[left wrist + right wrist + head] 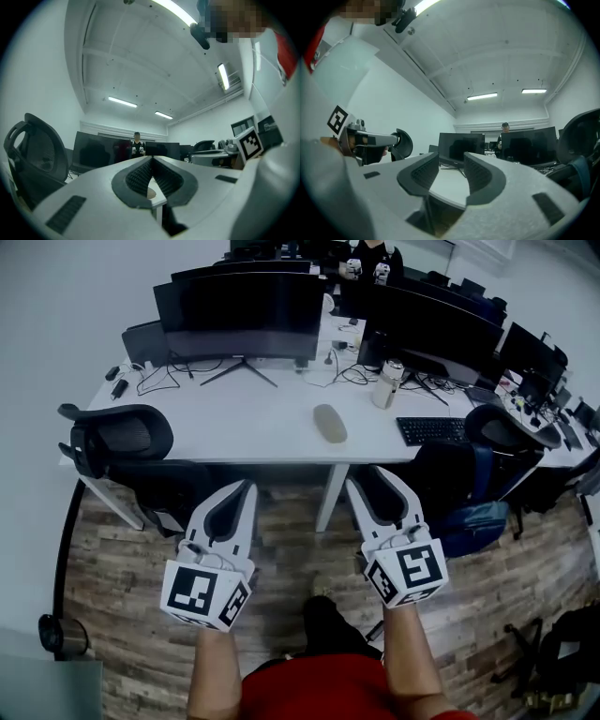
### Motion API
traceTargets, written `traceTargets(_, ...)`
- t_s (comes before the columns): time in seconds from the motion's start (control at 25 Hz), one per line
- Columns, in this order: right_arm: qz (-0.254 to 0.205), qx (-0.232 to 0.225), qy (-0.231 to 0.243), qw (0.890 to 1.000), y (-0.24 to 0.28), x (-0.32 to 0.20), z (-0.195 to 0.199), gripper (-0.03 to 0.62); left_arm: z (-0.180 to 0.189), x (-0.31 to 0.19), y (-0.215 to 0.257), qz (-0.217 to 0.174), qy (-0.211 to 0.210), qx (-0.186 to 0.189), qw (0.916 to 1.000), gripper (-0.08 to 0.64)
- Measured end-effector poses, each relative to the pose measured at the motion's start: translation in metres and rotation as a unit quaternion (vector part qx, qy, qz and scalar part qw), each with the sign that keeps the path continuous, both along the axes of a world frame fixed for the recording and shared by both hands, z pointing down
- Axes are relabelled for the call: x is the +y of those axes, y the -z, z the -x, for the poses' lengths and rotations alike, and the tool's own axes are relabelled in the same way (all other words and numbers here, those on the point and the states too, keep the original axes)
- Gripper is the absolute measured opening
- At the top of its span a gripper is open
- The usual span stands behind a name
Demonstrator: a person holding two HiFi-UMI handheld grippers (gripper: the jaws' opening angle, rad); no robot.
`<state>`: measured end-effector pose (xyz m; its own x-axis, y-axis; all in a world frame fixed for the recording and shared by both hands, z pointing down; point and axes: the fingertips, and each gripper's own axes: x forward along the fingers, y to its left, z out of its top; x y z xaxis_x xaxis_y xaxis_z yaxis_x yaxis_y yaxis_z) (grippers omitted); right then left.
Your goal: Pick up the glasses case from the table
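The glasses case (329, 423) lies on the table (225, 423), left of the keyboard (431, 430), before the monitors (239, 310); my left gripper (247, 486) and right gripper (373, 477) are short of its near edge.

— What's in front of you?
— I see big dark screens (242, 310) in a row, a black keyboard (431, 430) and a white cup (385, 390) near it.
— And lower?
— A black chair (117, 442) at my left, on wooden floor (122, 587).
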<state>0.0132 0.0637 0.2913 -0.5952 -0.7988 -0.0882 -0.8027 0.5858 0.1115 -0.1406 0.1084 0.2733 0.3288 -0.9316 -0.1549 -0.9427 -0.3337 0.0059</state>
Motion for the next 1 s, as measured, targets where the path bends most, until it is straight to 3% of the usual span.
traceTargets(0.4,0.047,0.044,-0.017,0.998,-0.053,-0.158,0.000,0.344,0.017,-0.136,-0.010,0.001,0.044,-0.001,0.9990,0.011)
traceTargets(0.72,0.116,0.085,-0.024,0.989,-0.118,-0.284,0.003,0.397,0.021,-0.253,-0.030,0.017,0.077,-0.004,0.9969,0.011)
traceTargets(1.0,0.188,0.111,-0.012,0.976,-0.182,-0.355,0.006,0.408,0.015,-0.325,-0.056,0.045,0.088,-0.007,0.9951,0.011)
